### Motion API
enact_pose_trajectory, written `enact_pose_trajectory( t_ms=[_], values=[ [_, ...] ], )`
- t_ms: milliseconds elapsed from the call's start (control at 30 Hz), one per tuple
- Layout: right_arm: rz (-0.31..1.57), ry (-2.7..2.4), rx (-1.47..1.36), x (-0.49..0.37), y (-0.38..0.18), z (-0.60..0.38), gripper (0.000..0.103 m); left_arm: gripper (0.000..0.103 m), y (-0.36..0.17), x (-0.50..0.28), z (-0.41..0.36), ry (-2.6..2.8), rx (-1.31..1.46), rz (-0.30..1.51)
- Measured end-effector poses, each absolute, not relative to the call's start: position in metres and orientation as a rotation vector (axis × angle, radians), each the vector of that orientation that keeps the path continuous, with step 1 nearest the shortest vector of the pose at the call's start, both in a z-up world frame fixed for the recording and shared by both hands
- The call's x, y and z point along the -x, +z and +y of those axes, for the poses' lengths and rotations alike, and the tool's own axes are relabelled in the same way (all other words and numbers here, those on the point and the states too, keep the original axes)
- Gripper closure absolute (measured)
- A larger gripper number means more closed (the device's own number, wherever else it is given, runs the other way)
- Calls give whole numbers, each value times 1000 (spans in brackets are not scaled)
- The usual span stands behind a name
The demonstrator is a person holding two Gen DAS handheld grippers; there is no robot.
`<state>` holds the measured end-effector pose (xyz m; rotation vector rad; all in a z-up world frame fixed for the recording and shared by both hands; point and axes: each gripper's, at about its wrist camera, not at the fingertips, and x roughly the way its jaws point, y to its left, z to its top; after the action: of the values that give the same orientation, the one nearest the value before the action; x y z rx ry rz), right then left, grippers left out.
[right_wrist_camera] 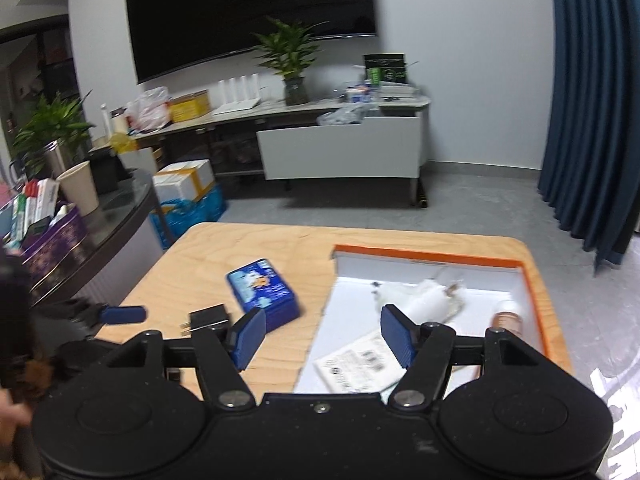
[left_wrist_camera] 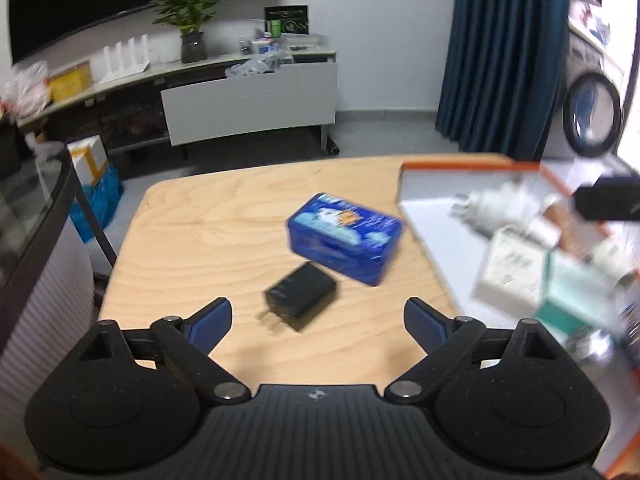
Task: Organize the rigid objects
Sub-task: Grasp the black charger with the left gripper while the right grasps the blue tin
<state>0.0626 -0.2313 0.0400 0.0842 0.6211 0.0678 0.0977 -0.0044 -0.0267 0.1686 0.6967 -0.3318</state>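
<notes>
Since both grippers hang empty w/ fingers wide, left gripper [left_wrist_camera: 318, 318] is over the charger [left_wrist_camera: 300, 300], which lies on the table [left_wrist_camera: 192, 240] just beside the tin [left_wrist_camera: 344, 236], outside the box [right_wrist_camera: 532, 280]. Risk: prongs face the fingers, so a skewed pinch could spin it or knock the tin.

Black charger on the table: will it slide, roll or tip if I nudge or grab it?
The black charger lies flat on the smooth wooden table, so it will probably slide, not roll. It looks boxy and rigid, likely firm between the tongs. Its prongs stick out, so it may pivot if pushed there.
</notes>
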Motion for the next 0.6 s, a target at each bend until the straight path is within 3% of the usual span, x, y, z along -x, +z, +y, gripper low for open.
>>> enact_pose_trajectory(
  t_ms=[167,367,433,600],
  values=[
    [630,88,-70,-71,35,-225,26,9,-48,-125,-4,-386,-243,703],
    [652,104,-57,-89,23,-223,25,35,-64,-145,-3,-449,-219,734],
    [667,115,-55,-98,18,-220,25,48,-65,-142,-1,-459,-210,720],
    [703,181,-26,-130,5,-207,23,49,-64,-135,7,-436,-193,707]
  ],
)
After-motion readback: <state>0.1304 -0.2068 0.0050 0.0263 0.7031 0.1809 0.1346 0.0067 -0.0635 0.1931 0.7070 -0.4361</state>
